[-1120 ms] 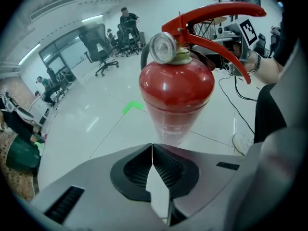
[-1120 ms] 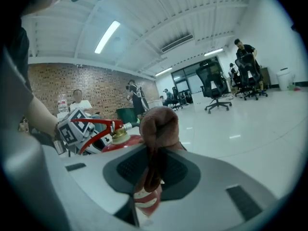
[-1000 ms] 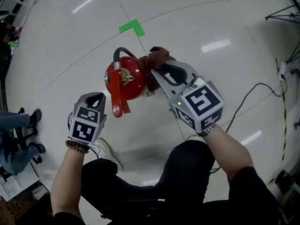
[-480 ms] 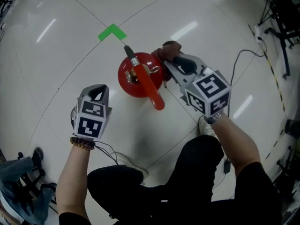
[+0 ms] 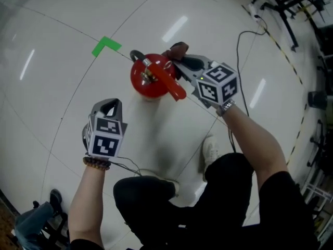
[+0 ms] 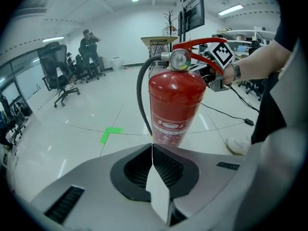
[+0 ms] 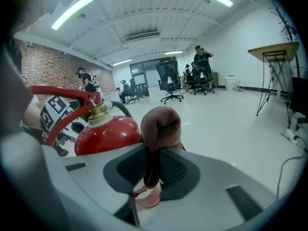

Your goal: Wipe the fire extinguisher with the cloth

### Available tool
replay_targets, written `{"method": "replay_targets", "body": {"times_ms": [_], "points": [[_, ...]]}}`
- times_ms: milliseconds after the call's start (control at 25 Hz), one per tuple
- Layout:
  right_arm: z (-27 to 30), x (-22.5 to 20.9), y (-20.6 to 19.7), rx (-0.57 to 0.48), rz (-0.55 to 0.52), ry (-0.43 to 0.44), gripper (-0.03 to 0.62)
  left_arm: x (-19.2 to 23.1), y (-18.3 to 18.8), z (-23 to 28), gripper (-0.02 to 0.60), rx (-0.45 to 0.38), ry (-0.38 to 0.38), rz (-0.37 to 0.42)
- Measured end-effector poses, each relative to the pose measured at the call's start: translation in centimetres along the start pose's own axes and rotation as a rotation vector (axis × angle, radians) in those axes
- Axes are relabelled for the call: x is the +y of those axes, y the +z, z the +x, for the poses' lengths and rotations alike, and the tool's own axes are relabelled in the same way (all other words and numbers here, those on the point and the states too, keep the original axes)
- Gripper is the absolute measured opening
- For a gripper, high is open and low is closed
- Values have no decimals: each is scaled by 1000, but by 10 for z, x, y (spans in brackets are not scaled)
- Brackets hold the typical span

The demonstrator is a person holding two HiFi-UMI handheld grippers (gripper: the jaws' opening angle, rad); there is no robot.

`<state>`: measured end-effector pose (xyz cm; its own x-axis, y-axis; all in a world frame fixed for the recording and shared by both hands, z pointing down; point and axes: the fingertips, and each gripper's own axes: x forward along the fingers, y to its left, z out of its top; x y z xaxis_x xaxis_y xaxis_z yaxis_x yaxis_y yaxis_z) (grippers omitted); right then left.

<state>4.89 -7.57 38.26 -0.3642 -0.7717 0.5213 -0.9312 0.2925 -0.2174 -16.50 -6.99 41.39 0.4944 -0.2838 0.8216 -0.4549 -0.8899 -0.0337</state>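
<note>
A red fire extinguisher (image 5: 150,76) stands upright on the white floor, with a red lever, a brass valve and a black hose; it also fills the left gripper view (image 6: 175,105). My right gripper (image 5: 179,61) is shut on a brown cloth (image 5: 176,50), and the bunched cloth (image 7: 160,129) rests against the right shoulder of the extinguisher (image 7: 108,134). My left gripper (image 5: 108,106) is shut with nothing in it, short of the cylinder and not touching it; its jaws (image 6: 153,150) point at the label.
A green tape corner (image 5: 105,46) marks the floor left of the extinguisher. Black cables (image 5: 244,46) run across the floor at the right, with stands beyond. Office chairs (image 6: 60,73) and people stand far off. My legs and a white shoe (image 5: 209,150) are below.
The head view has swung, so the extinguisher now sits higher in it. My right gripper with the cloth has slid down along the extinguisher's right side. My left gripper has shifted and rolled slightly.
</note>
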Motion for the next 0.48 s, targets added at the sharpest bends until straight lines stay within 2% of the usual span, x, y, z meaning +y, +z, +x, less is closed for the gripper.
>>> {"method": "replay_targets", "body": {"times_ms": [200,480], "points": [[3,-4,-16,-36,-32,22,81,-16,7,6,3,6,24,25],[26,-10,-49,-48,-43,69,81,-52,-5,23,3,94,42,38]]}}
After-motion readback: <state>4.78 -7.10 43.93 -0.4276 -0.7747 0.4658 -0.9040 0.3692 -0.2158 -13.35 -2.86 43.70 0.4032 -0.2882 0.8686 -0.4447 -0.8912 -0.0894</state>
